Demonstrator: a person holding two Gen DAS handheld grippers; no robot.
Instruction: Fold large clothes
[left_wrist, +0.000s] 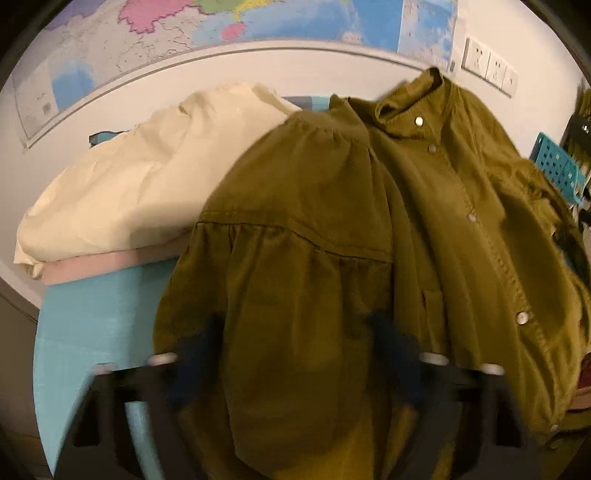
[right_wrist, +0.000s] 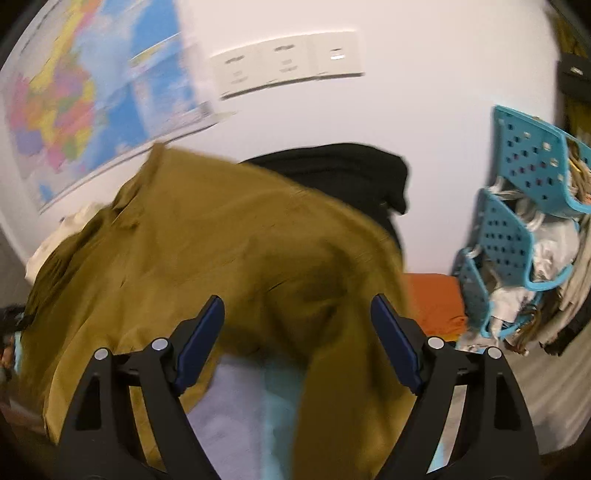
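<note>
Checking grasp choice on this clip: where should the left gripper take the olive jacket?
Probably at the gathered sleeve end lying between the open left gripper fingers, coming from the near side. It is the olive jacket part closest, loose and bunched enough to pinch.

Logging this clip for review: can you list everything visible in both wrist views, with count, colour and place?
Jacket: one, olive green, snap buttons, spread on the table centre.
Cream garment: one, folded, left rear, atop a pink layer.
Table cover: one, light blue.
Black garment: one, behind the jacket.
Orange item: one, right, by the wall.
Baskets: stacked, turquoise, perforated, far right.
Map: one, multicoloured, on wall.
Sockets: white row, on wall.
Left gripper: blurred, jaws apart over the jacket.
Right gripper: black, blue pads, open.
</note>
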